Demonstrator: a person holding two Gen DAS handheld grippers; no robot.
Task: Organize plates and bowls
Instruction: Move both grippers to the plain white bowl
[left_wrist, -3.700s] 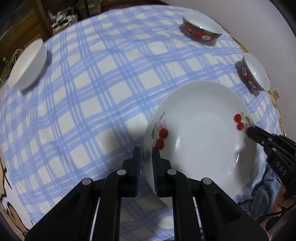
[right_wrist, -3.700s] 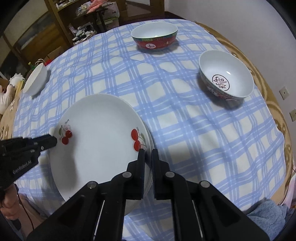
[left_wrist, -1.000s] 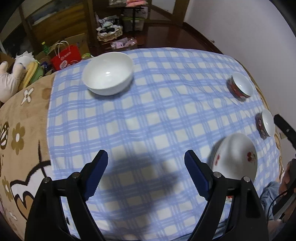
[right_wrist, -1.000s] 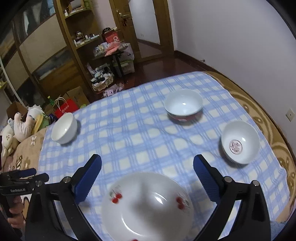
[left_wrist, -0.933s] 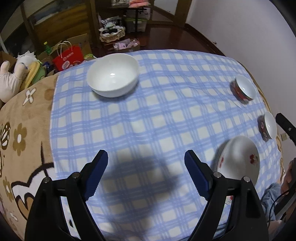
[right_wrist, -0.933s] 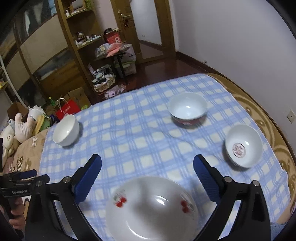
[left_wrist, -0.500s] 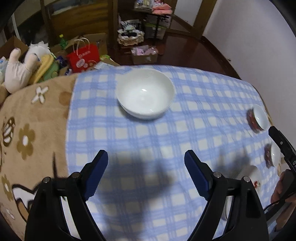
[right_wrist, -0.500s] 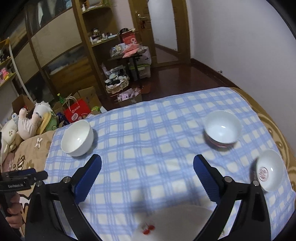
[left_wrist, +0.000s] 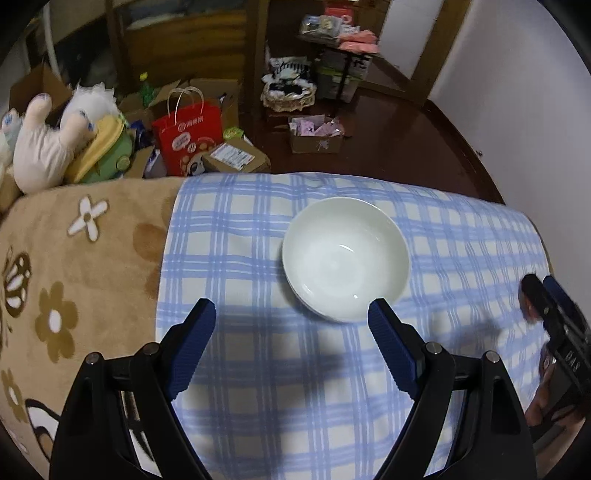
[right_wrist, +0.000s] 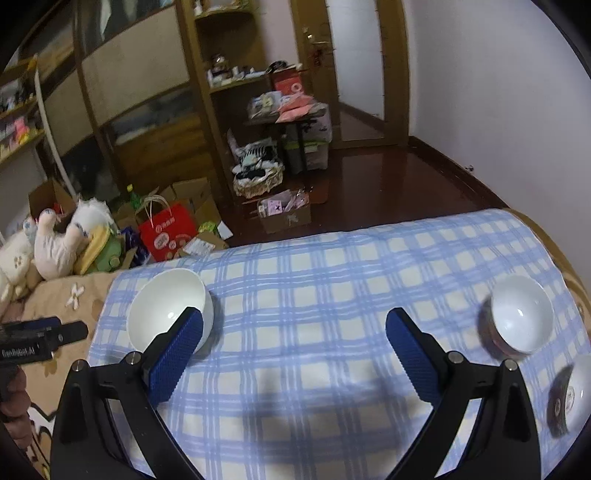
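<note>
A plain white bowl (left_wrist: 345, 258) sits on the blue checked cloth (left_wrist: 258, 369), just beyond my left gripper (left_wrist: 291, 314), which is open and empty, its right fingertip close to the bowl's near rim. The same bowl shows at the left of the right wrist view (right_wrist: 166, 314). My right gripper (right_wrist: 293, 325) is open and empty above the cloth (right_wrist: 314, 295). Two red-sided bowls stand at the right: one (right_wrist: 521, 317) and another (right_wrist: 576, 395) at the edge. The cherry plate is out of view.
A brown flowered blanket (left_wrist: 74, 258) lies left of the cloth. Beyond the far edge are a red bag (left_wrist: 188, 136), soft toys (left_wrist: 48, 147), boxes and shelves on the floor. The right gripper's body shows at the right of the left wrist view (left_wrist: 554, 317).
Both grippers have opened, risen and pulled away from the cherry plate, which has left both views. The left gripper has swung toward the white bowl, now close in front of it.
</note>
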